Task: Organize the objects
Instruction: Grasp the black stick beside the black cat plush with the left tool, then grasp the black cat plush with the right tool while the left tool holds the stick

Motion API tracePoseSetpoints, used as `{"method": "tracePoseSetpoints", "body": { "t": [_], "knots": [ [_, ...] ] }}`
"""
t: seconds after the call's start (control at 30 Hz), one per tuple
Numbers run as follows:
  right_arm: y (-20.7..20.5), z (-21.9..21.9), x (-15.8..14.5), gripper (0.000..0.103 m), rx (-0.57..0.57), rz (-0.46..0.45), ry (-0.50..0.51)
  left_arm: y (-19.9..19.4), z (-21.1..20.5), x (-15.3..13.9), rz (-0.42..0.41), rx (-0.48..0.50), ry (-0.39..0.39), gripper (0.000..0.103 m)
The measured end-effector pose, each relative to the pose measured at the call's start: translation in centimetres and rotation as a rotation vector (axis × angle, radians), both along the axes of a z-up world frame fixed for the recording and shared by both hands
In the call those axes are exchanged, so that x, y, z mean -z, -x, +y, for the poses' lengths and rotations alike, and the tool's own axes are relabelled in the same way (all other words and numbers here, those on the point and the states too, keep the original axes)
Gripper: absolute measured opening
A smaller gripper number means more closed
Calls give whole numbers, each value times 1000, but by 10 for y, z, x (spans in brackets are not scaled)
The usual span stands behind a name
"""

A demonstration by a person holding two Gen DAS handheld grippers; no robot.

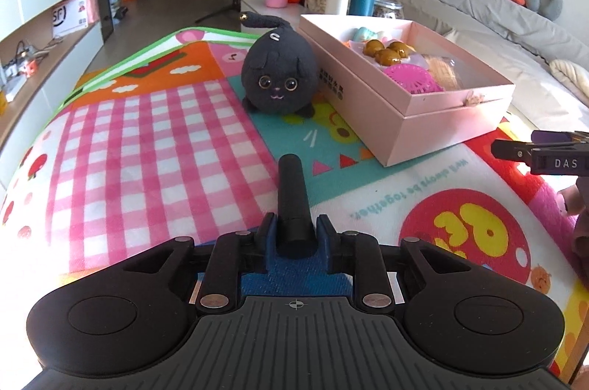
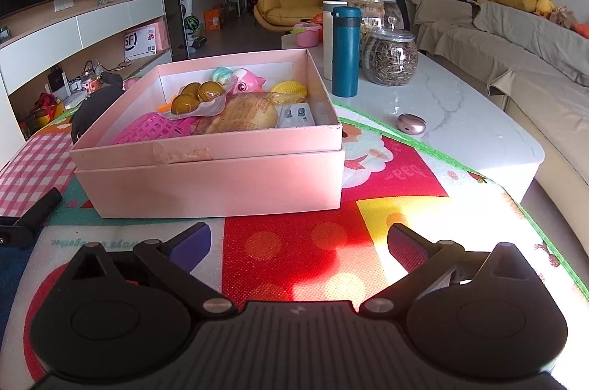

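My left gripper (image 1: 293, 229) is shut on a black cylinder (image 1: 292, 202) that sticks forward above the play mat; the cylinder also shows at the left edge of the right wrist view (image 2: 40, 208). A pink box (image 1: 434, 117) (image 2: 210, 183) holds several items: brown sweets, a pink mesh toy, a pink figure, a yellow toy. A black plush cat (image 1: 279, 77) sits left of the box, mostly hidden behind it in the right wrist view (image 2: 94, 104). My right gripper (image 2: 298, 242) is open and empty just in front of the box; it also shows in the left wrist view (image 1: 515, 152).
A colourful play mat (image 1: 154, 139) (image 2: 397, 176) covers a white marble table (image 2: 460, 106). Behind the box stand a teal flask (image 2: 345, 51), a white bottle and glass jars (image 2: 390, 55). A small pink case (image 2: 411, 123) lies on the marble. A grey sofa (image 2: 533, 51) is on the right.
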State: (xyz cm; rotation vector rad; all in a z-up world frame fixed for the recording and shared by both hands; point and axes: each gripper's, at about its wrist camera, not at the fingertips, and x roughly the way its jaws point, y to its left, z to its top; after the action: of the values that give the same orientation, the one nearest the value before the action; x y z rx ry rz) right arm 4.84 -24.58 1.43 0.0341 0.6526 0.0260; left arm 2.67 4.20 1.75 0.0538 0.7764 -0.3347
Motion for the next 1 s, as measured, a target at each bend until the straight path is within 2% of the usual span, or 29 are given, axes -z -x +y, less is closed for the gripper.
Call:
{"method": "tracePoseSetpoints", "body": {
  "t": [0.33, 0.43, 0.5, 0.7, 0.83, 0.93, 1.0],
  "knots": [
    [0, -2, 0, 103, 6, 3, -6, -35, -29, 5, -36, -50, -14, 29],
    [-1, -2, 1, 103, 7, 6, -9, -31, -28, 6, -53, -44, -18, 27],
    [-1, -2, 1, 103, 7, 6, -9, -28, -25, 6, -53, -45, -12, 21],
    [-4, -1, 2, 103, 3, 26, -5, 2, -8, 5, -35, -20, 24, 20],
    [-5, 5, -1, 103, 7, 30, 40, 29, 12, 4, -35, -34, 58, 20],
    [-2, 17, -23, 103, -32, -18, 58, 44, 21, 5, -43, -35, 66, 20],
    [-4, 31, -49, 103, -85, -64, 66, 52, 27, 5, -48, -34, 71, 20]
  ]
}}
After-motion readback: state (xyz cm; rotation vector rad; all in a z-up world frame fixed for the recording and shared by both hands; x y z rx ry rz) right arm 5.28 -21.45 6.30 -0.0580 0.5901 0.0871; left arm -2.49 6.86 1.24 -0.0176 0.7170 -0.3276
